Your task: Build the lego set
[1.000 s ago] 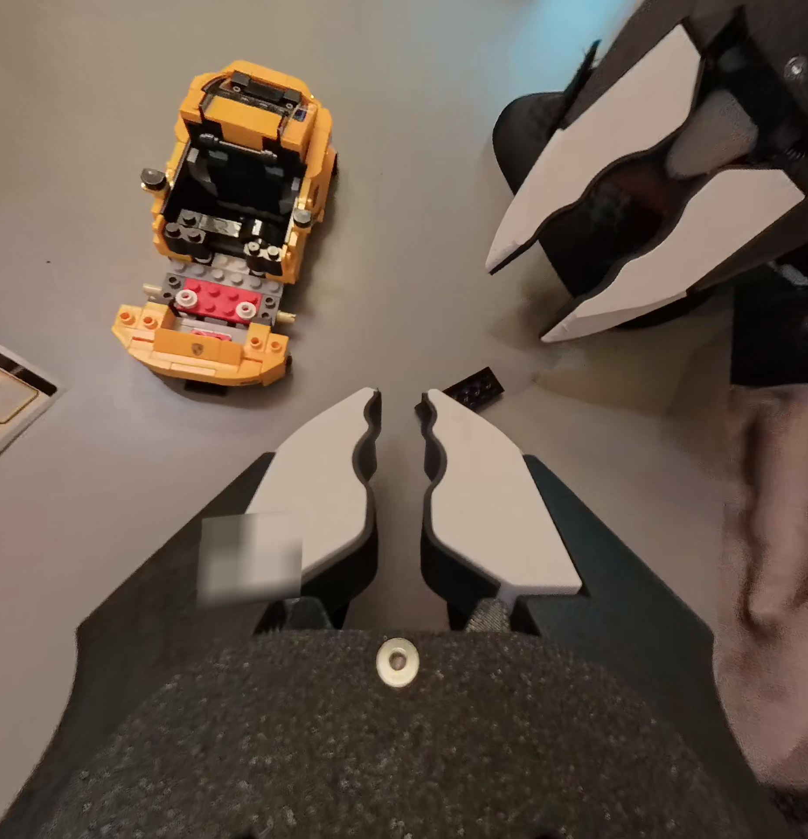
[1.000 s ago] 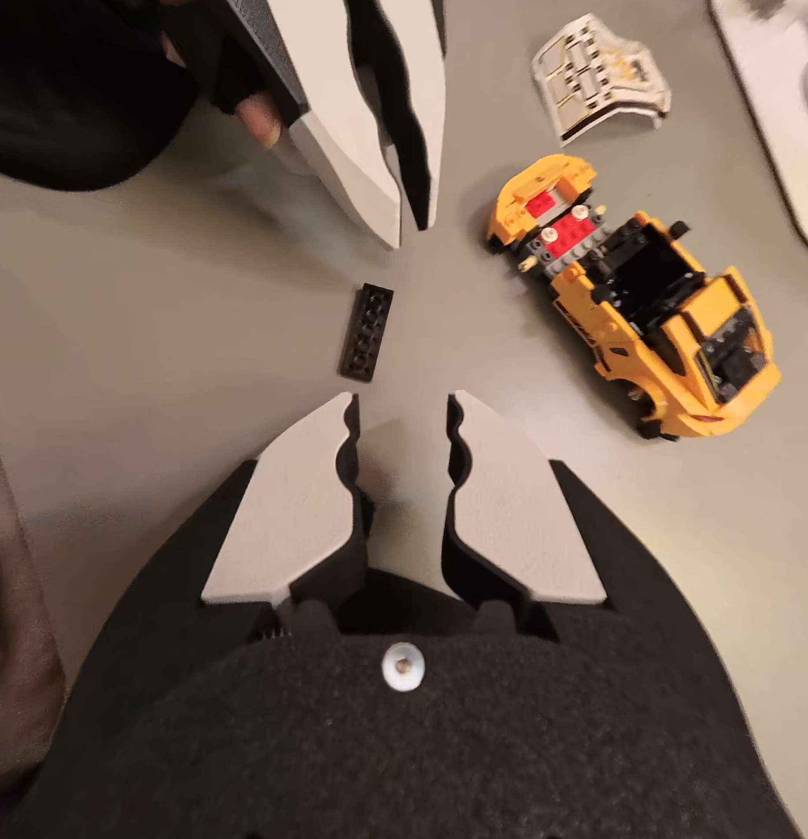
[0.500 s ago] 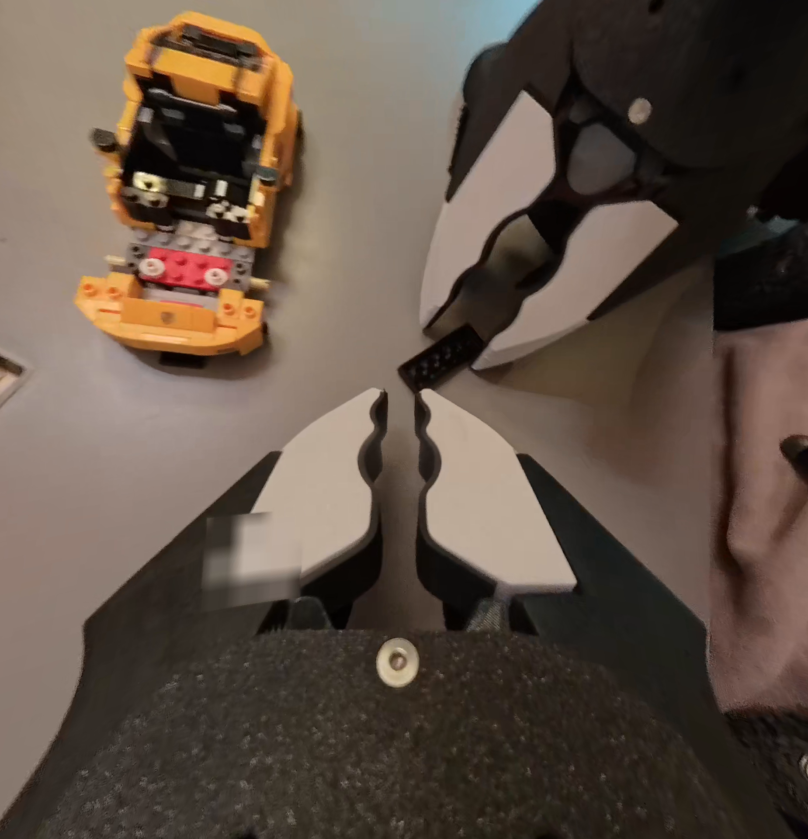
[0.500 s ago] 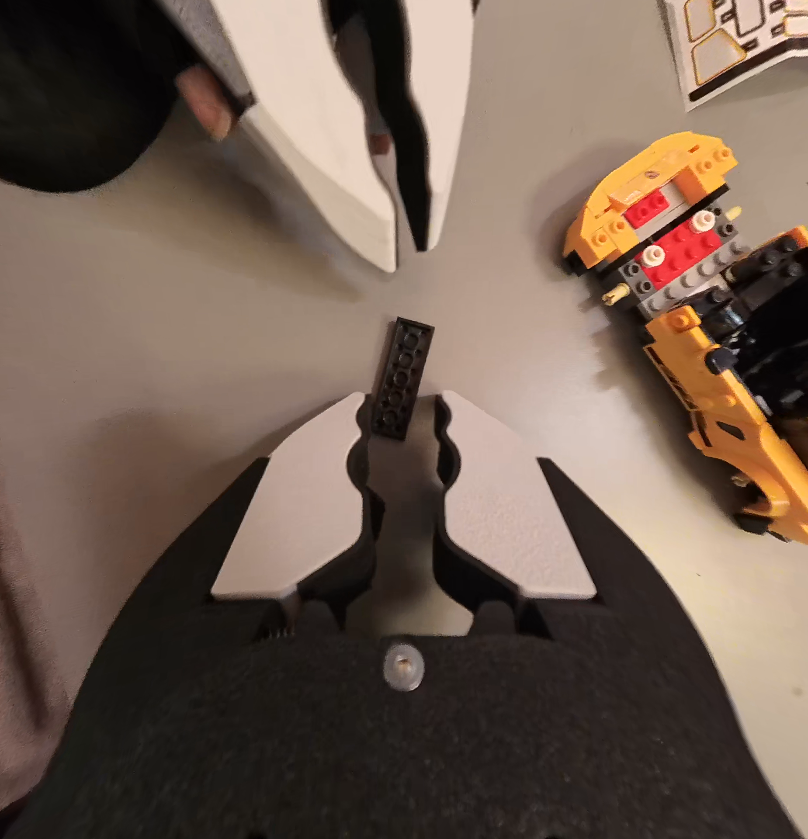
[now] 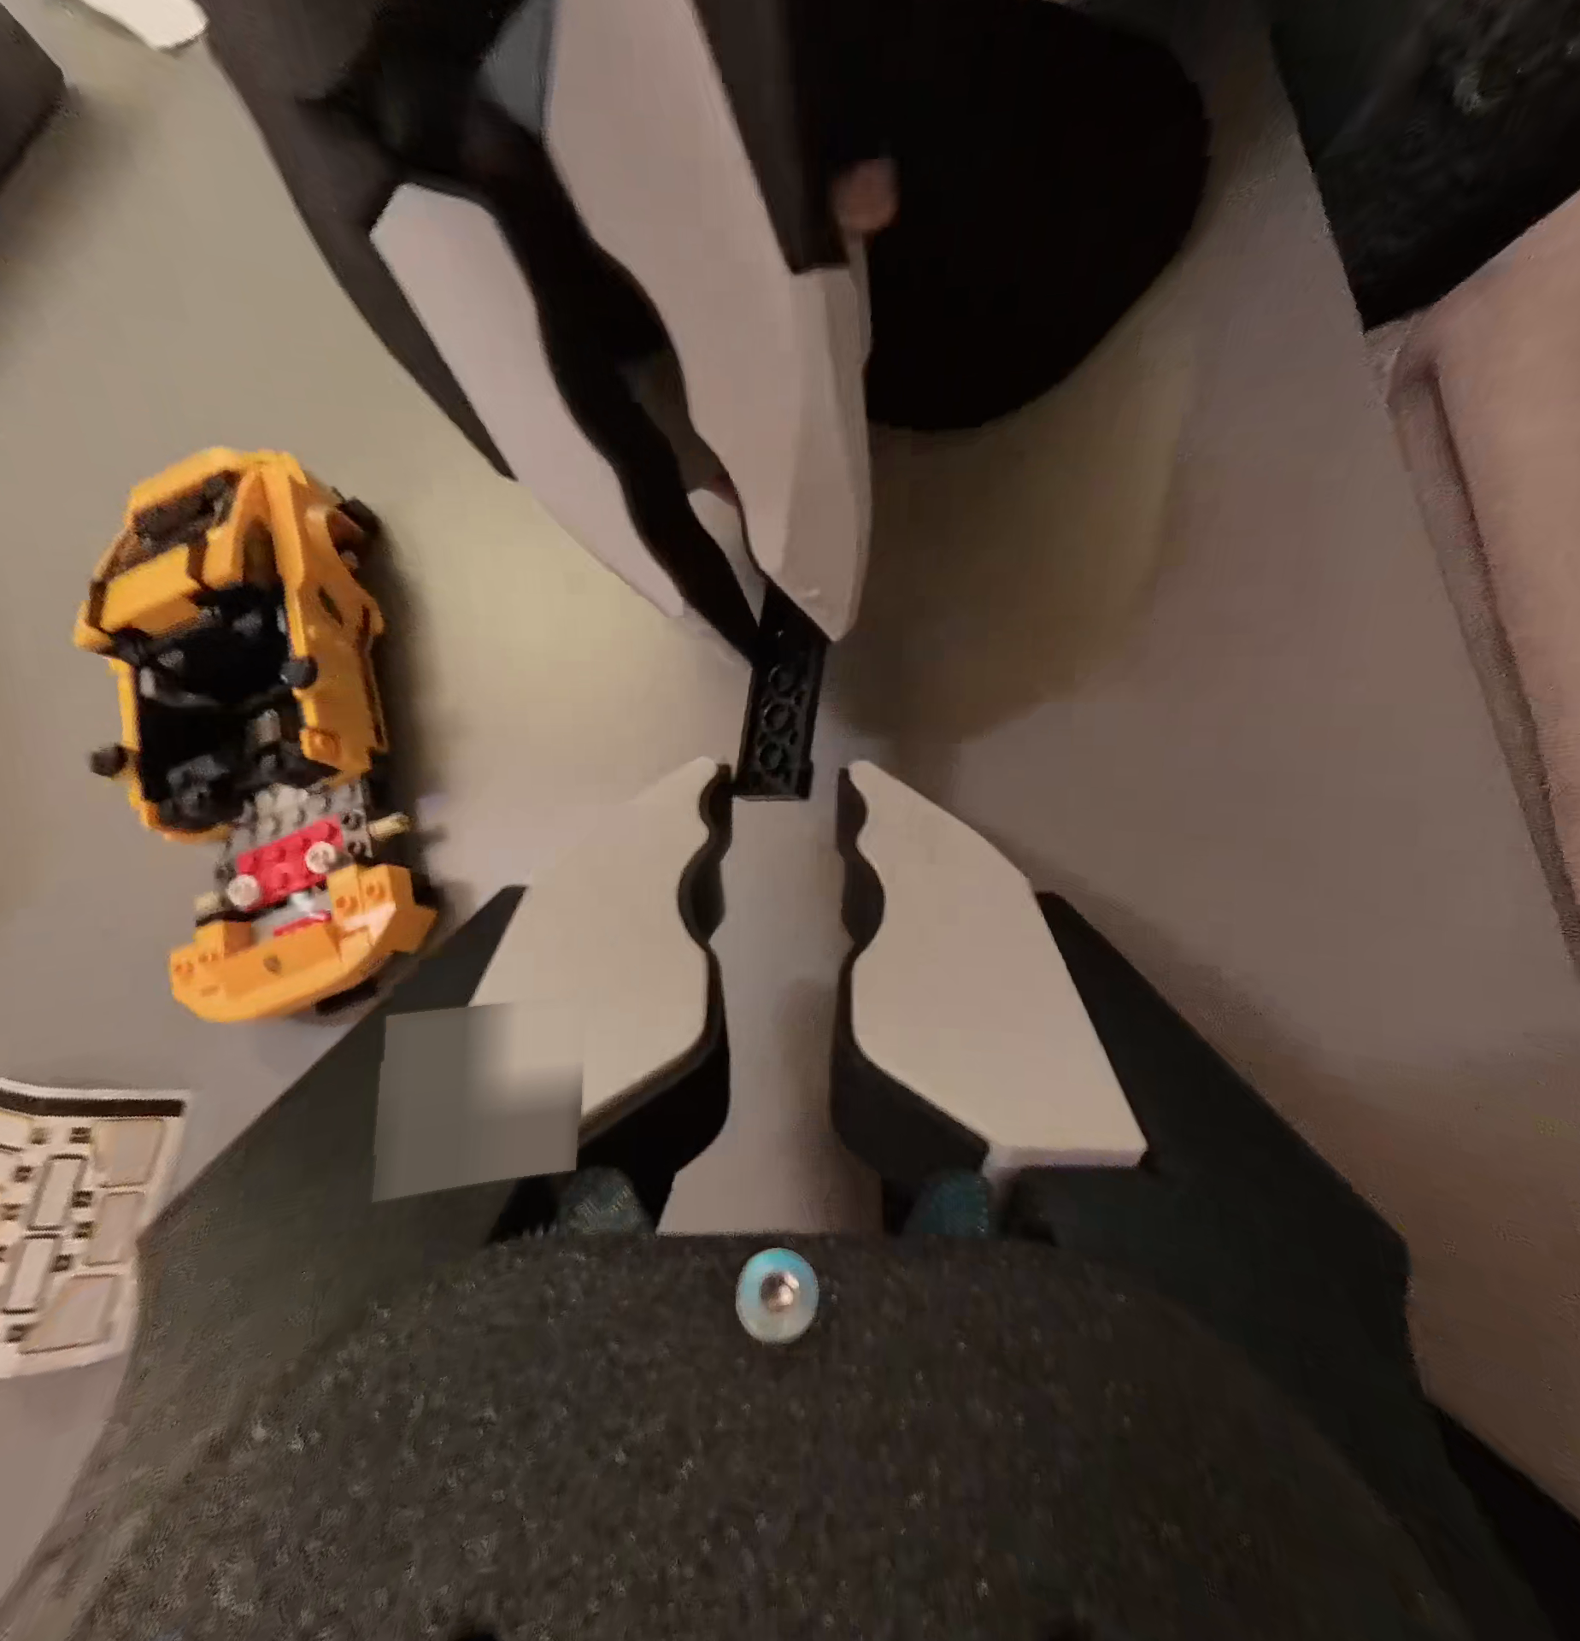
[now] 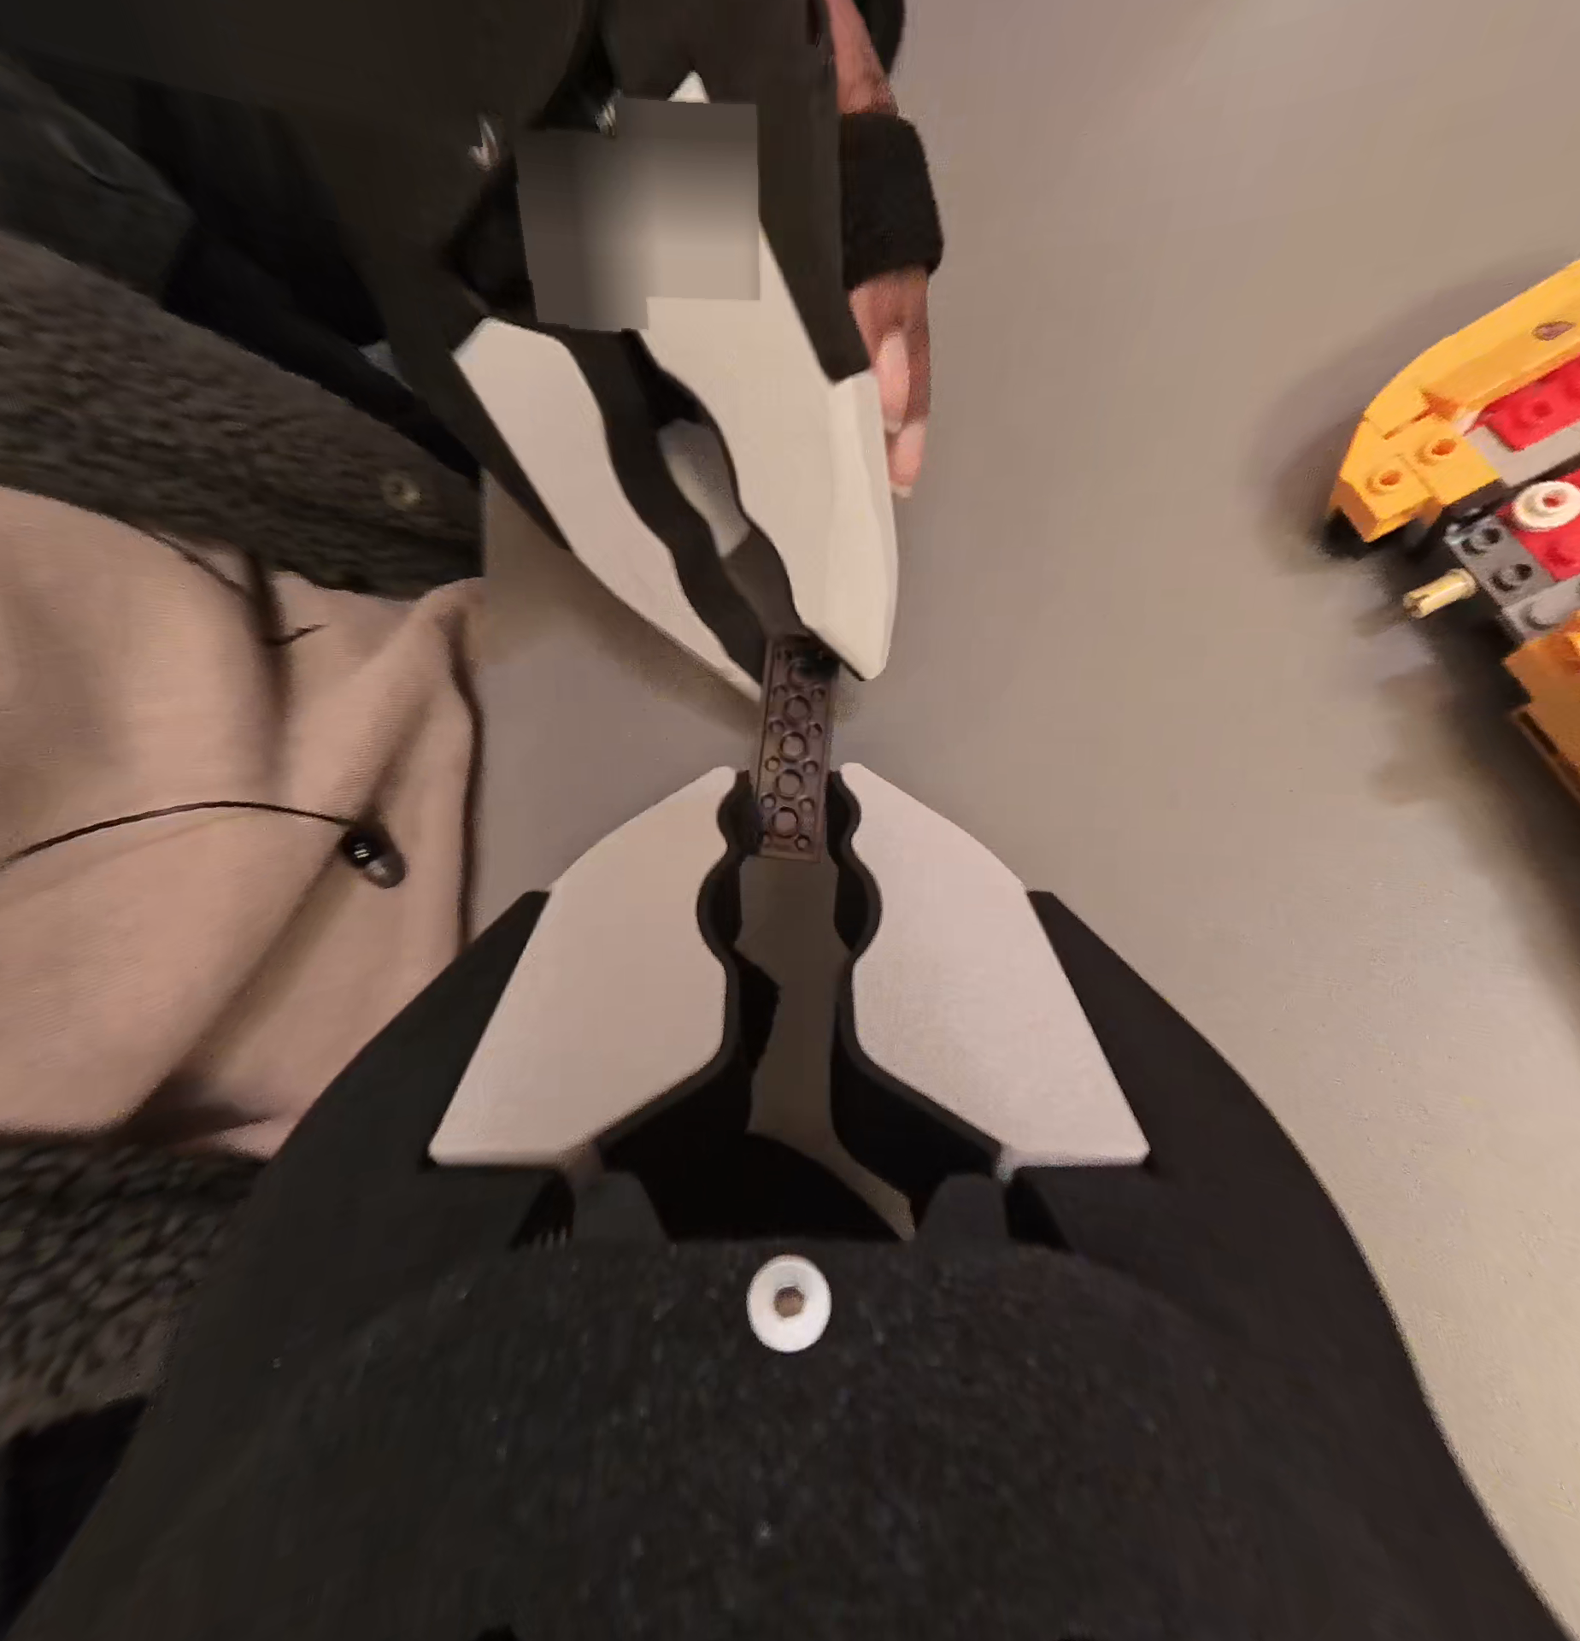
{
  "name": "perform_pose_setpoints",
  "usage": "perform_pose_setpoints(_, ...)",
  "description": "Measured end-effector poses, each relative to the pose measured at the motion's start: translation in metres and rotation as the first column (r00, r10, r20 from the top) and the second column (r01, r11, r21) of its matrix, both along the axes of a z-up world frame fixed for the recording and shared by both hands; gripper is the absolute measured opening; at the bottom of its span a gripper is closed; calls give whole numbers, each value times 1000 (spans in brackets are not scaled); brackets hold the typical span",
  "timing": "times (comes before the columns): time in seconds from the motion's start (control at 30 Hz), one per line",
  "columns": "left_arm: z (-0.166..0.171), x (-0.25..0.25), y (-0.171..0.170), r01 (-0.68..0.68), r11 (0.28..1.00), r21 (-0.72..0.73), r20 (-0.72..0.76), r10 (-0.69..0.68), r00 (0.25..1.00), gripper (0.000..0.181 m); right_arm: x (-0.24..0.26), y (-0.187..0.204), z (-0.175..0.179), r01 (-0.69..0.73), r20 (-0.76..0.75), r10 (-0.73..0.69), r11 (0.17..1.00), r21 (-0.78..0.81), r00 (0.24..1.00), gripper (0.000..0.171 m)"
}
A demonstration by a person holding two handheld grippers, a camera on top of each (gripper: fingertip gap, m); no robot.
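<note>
Small black plate (image 6: pixel 795 746): thin, narrow and long, underside with its round sockets turned toward the right wrist camera. Pinched by its long edges at the near end in the right tongs (image 6: pixel 790 786), closed on it. Far end at twelve o'clock in that view, just reaching the tips of the left tongs (image 5: pixel 782 786). Left tongs open, a clear gap between the fingers, clamping nothing yet. Seemingly lifted off the grey surface (image 5: pixel 1123 622), though hard to tell for sure. Half-built orange car (image 5: pixel 253 728) well apart at nine o'clock in the left wrist view, with a sticker sheet (image 5: pixel 49 1225) at eight o'clock.

Probably very light, stiff hard plastic, smooth and slippery along the edges. Apt to pivot or pop out if squeezed off-centre. Not fragile, but easily flicked away. Best taken squarely across the two long edges, near one end, leaving studs and sockets free for pressing onto the car.
</note>
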State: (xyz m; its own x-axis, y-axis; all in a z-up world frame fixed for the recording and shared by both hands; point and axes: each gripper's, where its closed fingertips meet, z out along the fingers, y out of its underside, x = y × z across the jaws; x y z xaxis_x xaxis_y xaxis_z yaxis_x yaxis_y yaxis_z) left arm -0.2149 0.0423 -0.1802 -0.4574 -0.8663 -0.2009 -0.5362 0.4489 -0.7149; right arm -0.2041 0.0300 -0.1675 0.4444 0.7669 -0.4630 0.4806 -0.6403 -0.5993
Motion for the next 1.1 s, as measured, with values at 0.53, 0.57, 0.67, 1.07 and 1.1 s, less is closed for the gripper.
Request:
perform_pose_setpoints(0.53, 25, 9, 3, -174, 583, -793, -177, 52, 983, 15, 18, 23, 28, 60, -32, -50, 856, 513, 998, 29)
perform_pose_setpoints(0.57, 25, 10, 2, -174, 570, -803, -183, 42, 982, 15, 17, 24, 28, 52, -20, -49, 840, 540, 999, 23)
perform_pose_setpoints(0.67, 29, 12, 3, -173, 523, -835, -174, 48, 984, 15, 18, 26, 30, 51, -23, -45, 837, 545, 999, 7)
perform_pose_setpoints(1.07, 69, 30, 34, -91, 147, -985, -46, 285, 957, 26, 24, 60, 66, 465, -285, -368, 666, 584, 885, 5)
perform_pose_setpoints(1.1, 74, 32, 35, -68, 122, -990, -28, 303, 953, 26, 22, 61, 66, 471, -274, -387, 646, 601, 880, 5)
